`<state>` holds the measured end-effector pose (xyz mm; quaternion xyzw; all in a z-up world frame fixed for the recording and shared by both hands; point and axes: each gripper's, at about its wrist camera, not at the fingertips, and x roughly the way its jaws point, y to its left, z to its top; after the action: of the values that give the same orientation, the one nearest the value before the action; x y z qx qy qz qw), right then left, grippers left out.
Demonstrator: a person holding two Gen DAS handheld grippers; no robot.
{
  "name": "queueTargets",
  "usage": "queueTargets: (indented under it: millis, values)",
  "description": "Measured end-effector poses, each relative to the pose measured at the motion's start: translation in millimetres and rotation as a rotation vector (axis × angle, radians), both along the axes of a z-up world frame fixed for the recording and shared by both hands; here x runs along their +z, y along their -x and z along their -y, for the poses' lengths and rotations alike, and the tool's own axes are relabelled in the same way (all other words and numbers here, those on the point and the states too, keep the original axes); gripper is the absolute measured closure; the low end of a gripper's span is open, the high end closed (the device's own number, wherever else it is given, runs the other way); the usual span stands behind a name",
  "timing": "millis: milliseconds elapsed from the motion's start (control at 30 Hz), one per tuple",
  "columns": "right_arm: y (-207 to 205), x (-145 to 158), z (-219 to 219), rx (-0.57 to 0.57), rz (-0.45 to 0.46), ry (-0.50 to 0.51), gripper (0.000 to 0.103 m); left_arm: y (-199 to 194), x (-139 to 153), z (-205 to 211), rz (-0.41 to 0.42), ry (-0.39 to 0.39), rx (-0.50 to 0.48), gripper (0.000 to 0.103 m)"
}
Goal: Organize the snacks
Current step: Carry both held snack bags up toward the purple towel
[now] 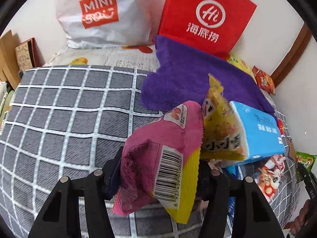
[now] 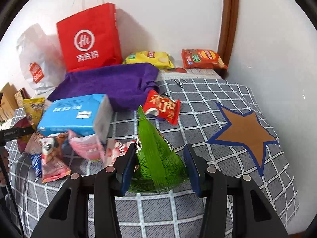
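Note:
My left gripper (image 1: pixel 158 180) is shut on a pink and yellow snack packet (image 1: pixel 158 158) with a barcode, held above the grey checked cloth (image 1: pixel 69 119). Behind it lie a yellow snack packet (image 1: pixel 218 123) and a blue tissue pack (image 1: pixel 259 132). My right gripper (image 2: pixel 158 170) has a green snack packet (image 2: pixel 154 154) standing between its fingers; the left pad touches it, the right pad stands slightly off. A red snack packet (image 2: pixel 162 107), a yellow chip bag (image 2: pixel 150 58) and an orange chip bag (image 2: pixel 202 58) lie further back.
A red paper bag (image 2: pixel 91 39) and a white shopping bag (image 1: pixel 103 13) stand against the wall behind a purple towel (image 2: pixel 111 83). A brown star (image 2: pixel 243 132) marks the cloth at right. Several small packets (image 2: pixel 51 154) lie under the blue tissue pack (image 2: pixel 75 115).

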<state>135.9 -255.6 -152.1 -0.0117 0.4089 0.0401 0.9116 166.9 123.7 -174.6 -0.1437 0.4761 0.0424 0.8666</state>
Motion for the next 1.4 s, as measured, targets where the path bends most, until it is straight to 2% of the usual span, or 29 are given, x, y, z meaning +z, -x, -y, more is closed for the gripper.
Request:
queueTargets:
  millis: [333, 533, 900, 1400]
  values:
    - [21.1, 33.5, -20.6, 0.068, 0.058, -0.052, 0.056, 51.4, 42.1, -7.1, 0.048, 0.0, 0.025, 0.046]
    - [27.9, 53.2, -35.6, 0.104, 0.099, -0.06, 0.056, 60.2, 60.2, 1.8, 0.077, -0.002, 0.008, 0.046]
    - [15.0, 70.2, -54.5, 0.139, 0.094, -0.074, 0.056, 47.2, 85.8, 38.4, 0.119, 0.06, -0.099, 0.046]
    - [-17.2, 71.8, -81.8, 0.19, 0.068, -0.089, 0.056, 11.8, 105.7, 69.5, 0.132, 0.077, -0.193, 0.046]
